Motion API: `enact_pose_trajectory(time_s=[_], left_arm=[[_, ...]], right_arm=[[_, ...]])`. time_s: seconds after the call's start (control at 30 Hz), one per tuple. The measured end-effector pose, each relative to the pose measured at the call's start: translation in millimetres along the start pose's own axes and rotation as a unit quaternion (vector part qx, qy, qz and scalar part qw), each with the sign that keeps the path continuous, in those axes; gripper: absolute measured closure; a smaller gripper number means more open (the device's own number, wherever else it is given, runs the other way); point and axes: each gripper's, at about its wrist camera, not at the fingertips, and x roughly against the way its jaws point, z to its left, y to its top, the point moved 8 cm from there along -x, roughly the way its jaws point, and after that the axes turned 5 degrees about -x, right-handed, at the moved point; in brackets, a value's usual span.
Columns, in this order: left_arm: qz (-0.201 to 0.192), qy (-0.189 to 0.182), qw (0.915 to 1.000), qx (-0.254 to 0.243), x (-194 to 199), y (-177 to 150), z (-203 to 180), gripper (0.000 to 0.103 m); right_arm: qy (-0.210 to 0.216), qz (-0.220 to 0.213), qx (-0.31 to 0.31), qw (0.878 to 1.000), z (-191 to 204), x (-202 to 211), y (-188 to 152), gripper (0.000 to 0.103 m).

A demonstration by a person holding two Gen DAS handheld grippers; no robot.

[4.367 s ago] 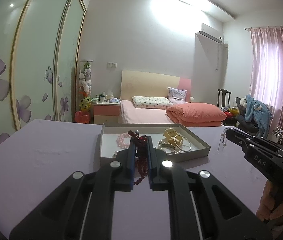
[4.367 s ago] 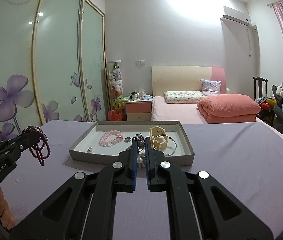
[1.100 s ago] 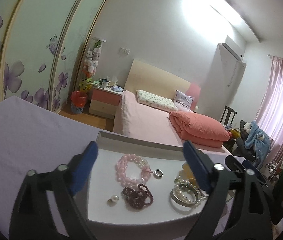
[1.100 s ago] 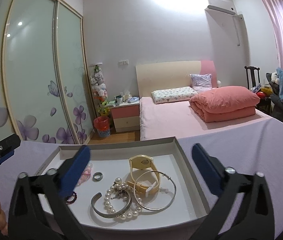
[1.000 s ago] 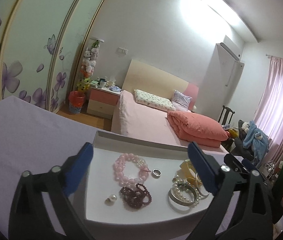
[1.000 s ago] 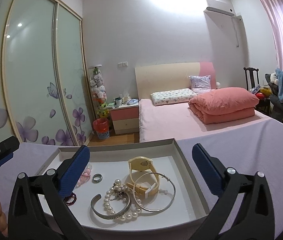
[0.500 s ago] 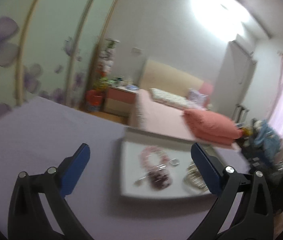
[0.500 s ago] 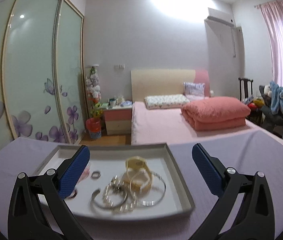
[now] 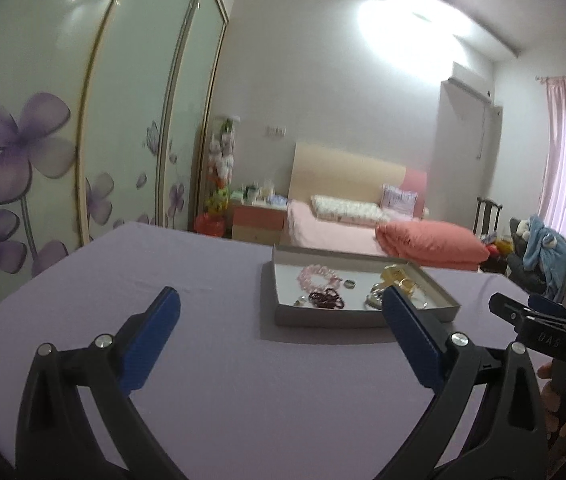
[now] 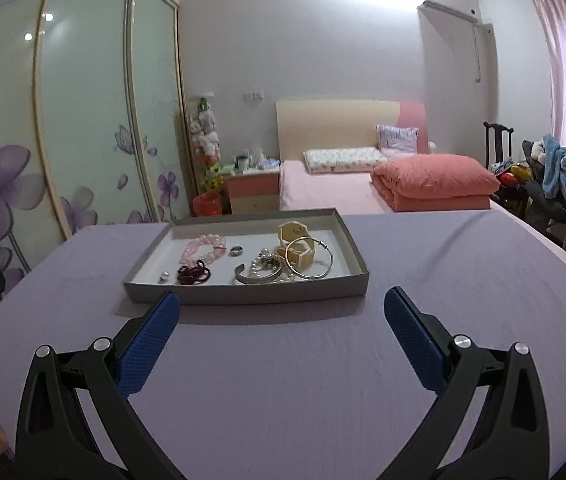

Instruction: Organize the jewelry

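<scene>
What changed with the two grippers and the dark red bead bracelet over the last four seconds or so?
The left gripper let go of the dark red bead bracelet, which now lies in the shallow grey tray. The right gripper opened too, releasing a small piece. Both have pulled back, open and empty. The pink bead bracelet and cream watch stayed put.

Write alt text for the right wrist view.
An open right gripper hovers over a purple table, facing a shallow grey tray holding a pink bead bracelet, dark red beads, bangles and pearls. A bedroom lies behind.
</scene>
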Motion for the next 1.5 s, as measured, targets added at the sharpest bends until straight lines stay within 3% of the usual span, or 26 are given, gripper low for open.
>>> enact_pose_trajectory(time_s=[0.17,0.33,1.5], left_arm=[[-0.012,-0.005,0.9994,-0.031,16.3,-4.1,-16.1,0.004],[0.005,-0.025,0.9989,-0.04,10.5,-7.8,-29.5,0.004],[0.009,-0.033,0.9988,-0.036,12.5,-13.2,-36.3,0.004]], right_arm=[[0.004,-0.032,-0.003,0.999,-0.7,20.5,-0.8,0.002],[0.006,-0.042,0.005,0.999,2.0,29.0,-1.5,0.002],[0.01,-0.035,-0.007,0.999,-1.3,35.3,-19.6,0.002]])
